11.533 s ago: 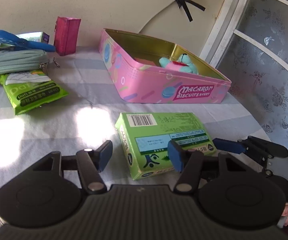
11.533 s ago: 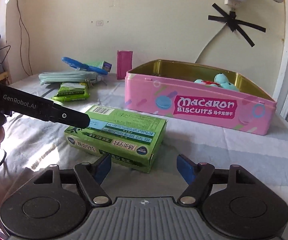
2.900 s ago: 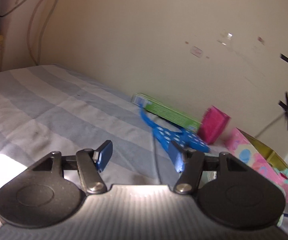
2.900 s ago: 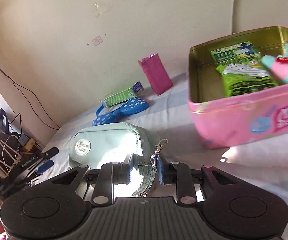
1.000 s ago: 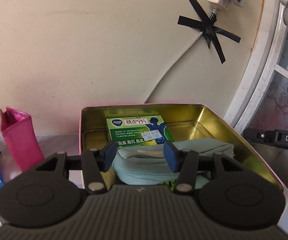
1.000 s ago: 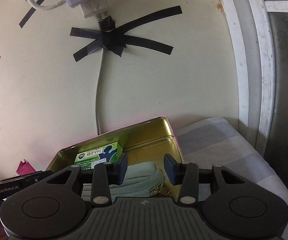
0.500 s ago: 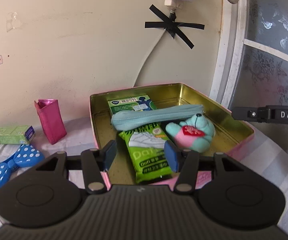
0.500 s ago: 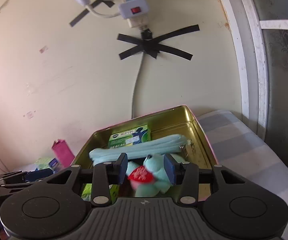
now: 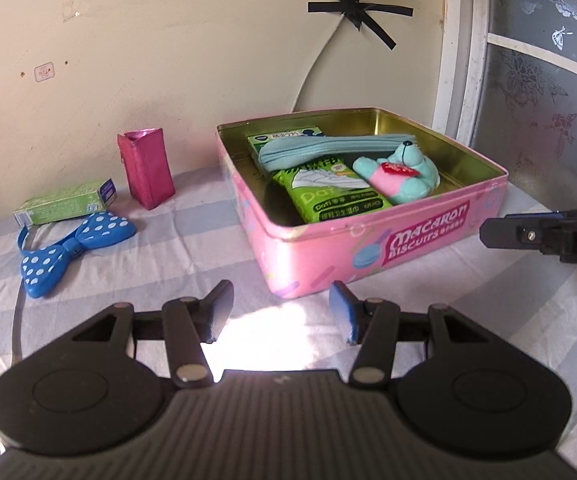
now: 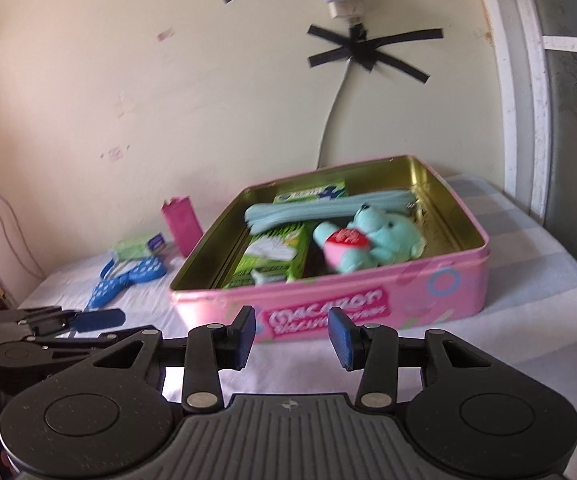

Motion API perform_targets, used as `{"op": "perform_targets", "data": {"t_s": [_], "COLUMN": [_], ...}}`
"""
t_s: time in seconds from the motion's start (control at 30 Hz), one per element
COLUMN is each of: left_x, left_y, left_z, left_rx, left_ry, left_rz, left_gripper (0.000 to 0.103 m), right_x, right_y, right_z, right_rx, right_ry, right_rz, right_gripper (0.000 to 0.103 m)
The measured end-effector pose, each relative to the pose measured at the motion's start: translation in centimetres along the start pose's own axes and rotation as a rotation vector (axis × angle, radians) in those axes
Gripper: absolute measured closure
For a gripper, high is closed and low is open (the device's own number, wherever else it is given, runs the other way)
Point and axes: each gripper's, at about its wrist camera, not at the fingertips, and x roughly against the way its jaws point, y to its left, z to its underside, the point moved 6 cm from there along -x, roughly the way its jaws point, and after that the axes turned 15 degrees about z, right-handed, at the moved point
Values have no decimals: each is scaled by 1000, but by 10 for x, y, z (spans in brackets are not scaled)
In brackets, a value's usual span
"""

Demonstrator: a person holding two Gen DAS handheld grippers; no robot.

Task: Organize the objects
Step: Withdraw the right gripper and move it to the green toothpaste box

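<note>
A pink Macaron Biscuits tin stands open on the striped cloth. Inside lie a mint pouch, a green wipes pack, a green box and a teal plush bear. My left gripper is open and empty, in front of the tin's near left corner. My right gripper is open and empty, in front of the tin's front wall. It also shows at the right edge of the left wrist view.
Left of the tin lie a blue polka-dot bow, a small green box and an upright magenta pouch. A wall with a taped cable is behind; a window frame is at right.
Both grippers have pulled back and away from the tin, leaving the mint pouch lying inside it. Both stay open.
</note>
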Motion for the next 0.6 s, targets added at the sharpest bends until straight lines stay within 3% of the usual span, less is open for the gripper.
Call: {"op": "perform_targets", "data": {"t_s": [0.6], "left_x": [23], "left_y": [90], "left_z": [42], "left_rx": [101], "left_ry": [27], "left_rz": [-120], "left_gripper": [48], "right_x": [-32], "right_y": [114], "right_z": [33], "right_rx": [130], "right_ry": [115], "right_rz": [-137], "right_gripper": [67]}}
